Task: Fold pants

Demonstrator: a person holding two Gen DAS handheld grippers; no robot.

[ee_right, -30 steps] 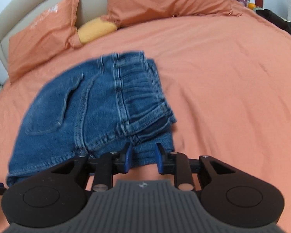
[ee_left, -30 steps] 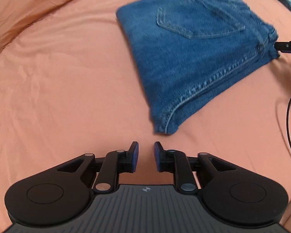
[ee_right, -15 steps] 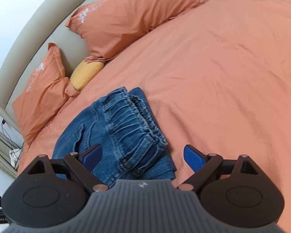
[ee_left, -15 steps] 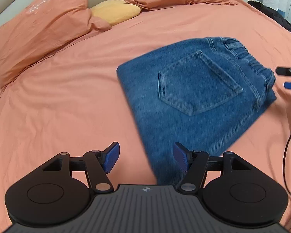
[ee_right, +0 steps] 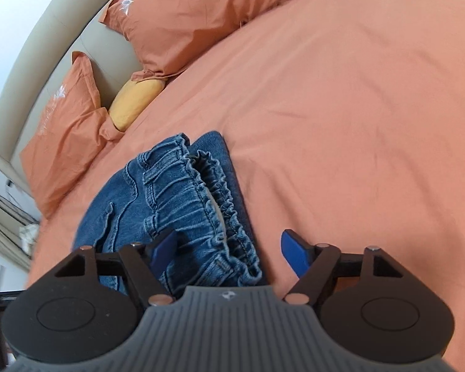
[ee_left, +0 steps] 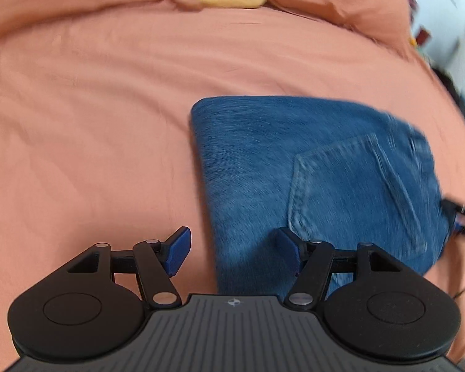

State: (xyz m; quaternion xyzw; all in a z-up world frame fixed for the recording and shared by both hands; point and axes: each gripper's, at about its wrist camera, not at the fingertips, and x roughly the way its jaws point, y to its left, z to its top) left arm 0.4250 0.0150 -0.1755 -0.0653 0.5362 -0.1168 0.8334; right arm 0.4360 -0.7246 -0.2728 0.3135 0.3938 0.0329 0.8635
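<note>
Nearest the left wrist camera, the left gripper (ee_left: 232,252) hangs with its blue fingers (ee_left: 178,251) spread wide and gripping nothing; one finger sits over bare sheet and the other over denim, so the folded side edge of the jeans (ee_left: 319,179) lies between them, which reads as lining up for a pinch on that edge or simply having let go. The right gripper (ee_right: 229,252) is likewise released, though its fingers (ee_right: 291,252) are closing at this moment; the gathered elastic waistband (ee_right: 214,192) passes between them, yet neither pad presses on the cloth. That placement makes sense if the waistband end is the thick, stable part to hold or square up. The jeans rest as a compact packet on the orange sheet of the bed (ee_right: 356,108), back pocket (ee_left: 356,186) facing up, roughly mid-bed and well apart from the headboard end. Judging from the tidy rectangle and stacked layers, the folding looks nearly or fully done, with perhaps a last straightening left. Farther off, toward the head edge of the bed, two orange pillows (ee_right: 183,15) lean against a beige headboard (ee_right: 46,31), placed there out of the way, with a yellow cushion (ee_right: 136,100) tucked between them.
</note>
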